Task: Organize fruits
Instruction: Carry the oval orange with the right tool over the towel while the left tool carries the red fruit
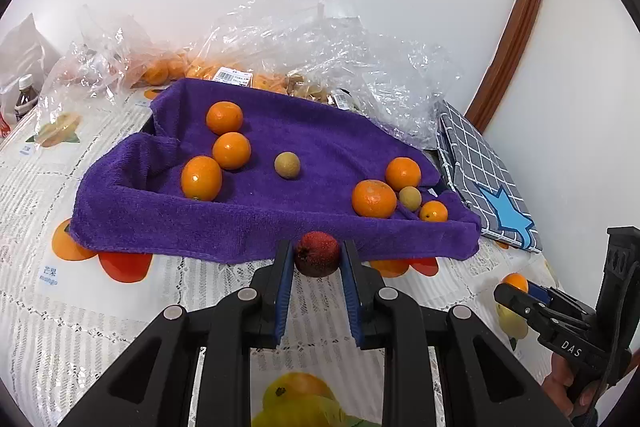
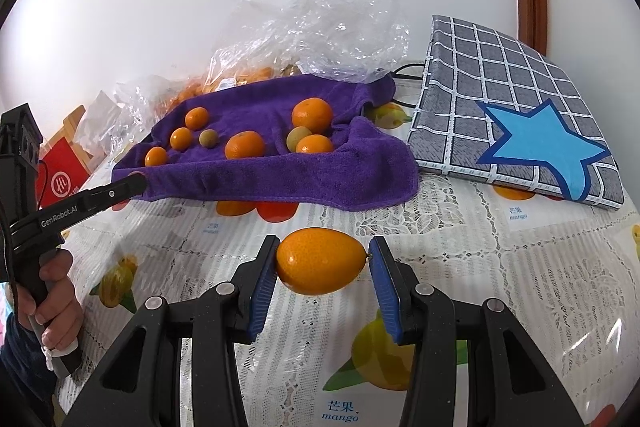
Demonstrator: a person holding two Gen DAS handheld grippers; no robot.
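A purple towel (image 1: 280, 223) (image 2: 280, 183) lines a low tray on the table and carries several oranges (image 1: 232, 150) (image 2: 245, 144) and two small tan fruits (image 1: 287, 165) (image 2: 208, 138). My left gripper (image 1: 317, 254) is shut on a small dark red fruit (image 1: 317, 254) just before the towel's near edge. My right gripper (image 2: 320, 261) is shut on an oval orange kumquat (image 2: 320, 261) above the tablecloth, short of the towel. In the left wrist view the right gripper (image 1: 516, 287) shows at the lower right with the kumquat (image 1: 515, 282). The left gripper (image 2: 136, 183) reaches the towel's left corner in the right wrist view.
Crumpled clear plastic bags (image 1: 312, 43) (image 2: 320, 27) with more fruit lie behind the towel against the white wall. A grey checked cloth with a blue star (image 2: 520, 115) (image 1: 488, 179) lies to the right. A bottle (image 1: 25, 95) stands at the far left. A fruit-print tablecloth (image 2: 480, 267) covers the table.
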